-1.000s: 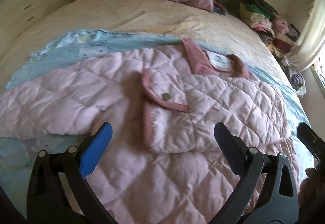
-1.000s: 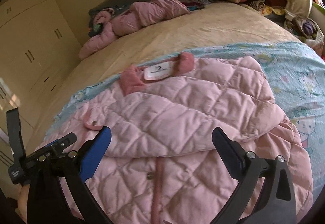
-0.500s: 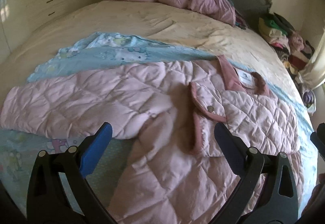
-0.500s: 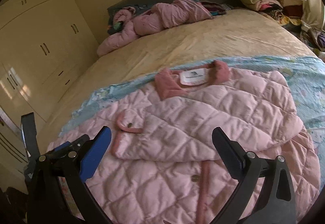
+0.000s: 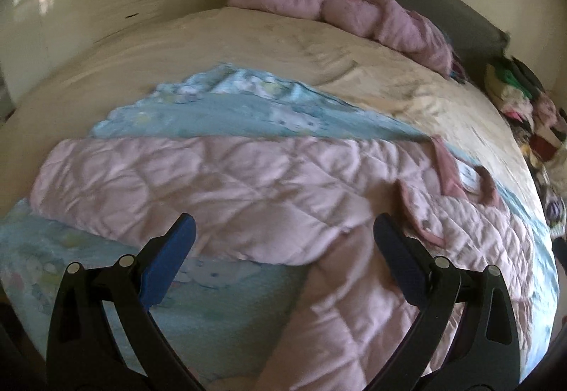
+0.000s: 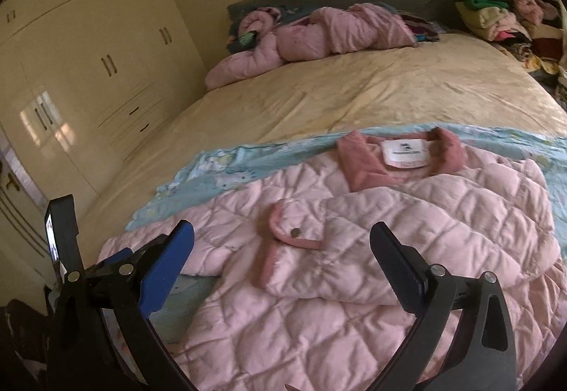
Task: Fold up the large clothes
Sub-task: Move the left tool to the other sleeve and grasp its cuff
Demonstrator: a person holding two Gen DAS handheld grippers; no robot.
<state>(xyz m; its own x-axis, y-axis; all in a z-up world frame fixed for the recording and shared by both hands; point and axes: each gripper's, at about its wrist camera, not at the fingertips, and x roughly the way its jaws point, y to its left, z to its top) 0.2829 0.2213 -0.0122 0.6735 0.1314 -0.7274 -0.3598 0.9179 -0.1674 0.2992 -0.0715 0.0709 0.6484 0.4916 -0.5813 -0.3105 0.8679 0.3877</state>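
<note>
Left tongs [image 5: 283, 242] swung leftward, off the folded jacket front and over the spread sleeve [image 5: 170, 185] and the blue blanket [image 5: 219, 306]. Right tongs [image 6: 283, 245] drawn back and turned leftward; collar [image 6: 400, 157] now farther right in view.

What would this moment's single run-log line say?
left gripper: open, empty | right gripper: open, empty | pink quilted jacket: one sleeve folded in, other outstretched
</note>
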